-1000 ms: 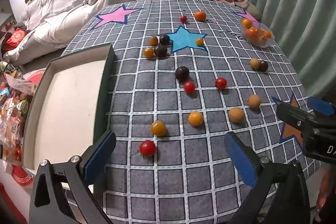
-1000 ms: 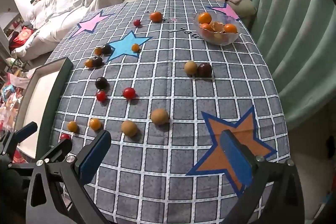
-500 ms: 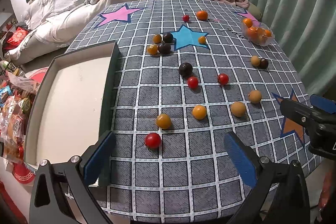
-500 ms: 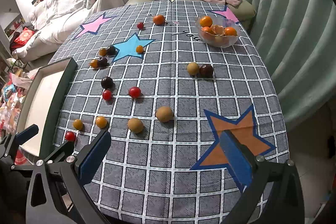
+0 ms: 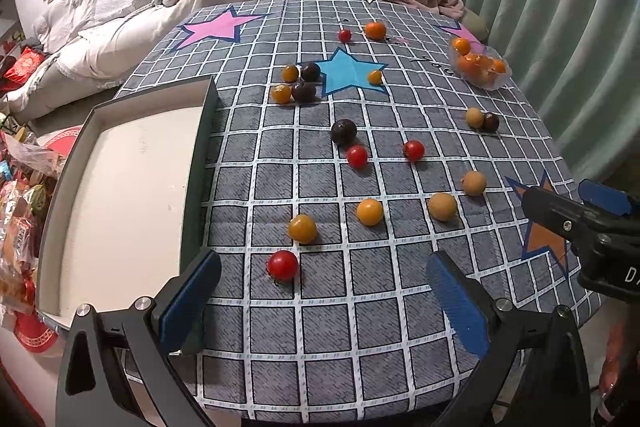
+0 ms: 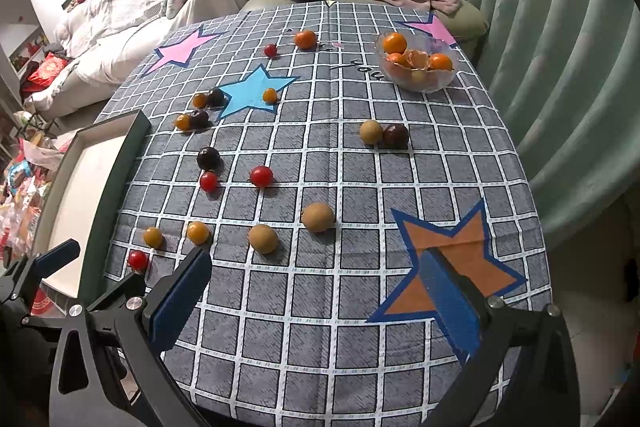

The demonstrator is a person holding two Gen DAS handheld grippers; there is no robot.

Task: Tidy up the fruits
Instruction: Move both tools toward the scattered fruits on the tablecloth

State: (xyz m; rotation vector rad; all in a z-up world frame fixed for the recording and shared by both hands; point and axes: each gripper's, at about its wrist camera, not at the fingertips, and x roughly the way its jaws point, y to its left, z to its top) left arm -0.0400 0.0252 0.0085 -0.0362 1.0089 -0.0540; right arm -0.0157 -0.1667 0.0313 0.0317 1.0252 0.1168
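Left hand-held gripper [image 5: 322, 301] behind red tomato [image 5: 283, 265]

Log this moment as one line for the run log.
left tool: open, empty | right tool: open, empty | fruits: loose on tablecloth | tray: empty

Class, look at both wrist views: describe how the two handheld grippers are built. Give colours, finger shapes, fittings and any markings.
Both match. The left gripper and right gripper each have a black frame with triangular cut-outs, two angled fingers faced with ribbed blue pads, and silver screws at the joints. Seen from the left wrist view, the right gripper's body carries white lettering, cut off at the frame edge.
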